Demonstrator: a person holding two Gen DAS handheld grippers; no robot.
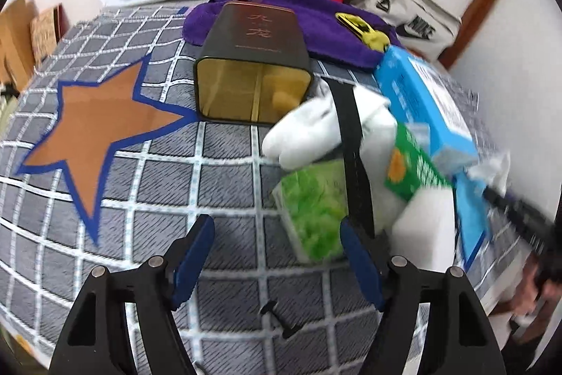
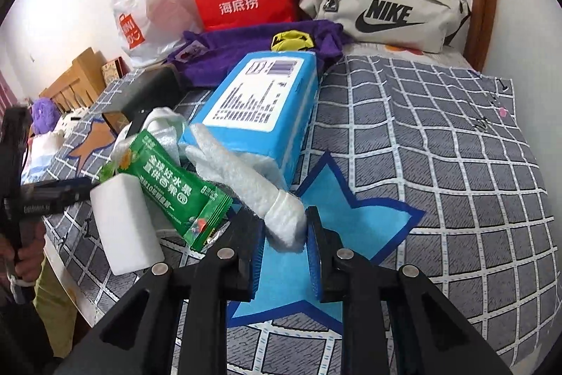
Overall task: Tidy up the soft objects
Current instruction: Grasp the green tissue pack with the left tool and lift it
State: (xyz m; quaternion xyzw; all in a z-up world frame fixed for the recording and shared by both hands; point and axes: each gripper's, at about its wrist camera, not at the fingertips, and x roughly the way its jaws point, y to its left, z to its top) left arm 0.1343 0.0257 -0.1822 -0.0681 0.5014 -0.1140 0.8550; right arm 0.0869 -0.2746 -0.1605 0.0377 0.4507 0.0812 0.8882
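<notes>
Sorting looks barely begun: right gripper [image 2: 282,257] clenches the white rolled towel [image 2: 260,195], left gripper [image 1: 277,260] gapes empty, soft pile [image 1: 326,143] unsorted.

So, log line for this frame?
right gripper: shut on white tissue from blue pack | left gripper: open, holding nothing | surface: checked bedspread
</notes>
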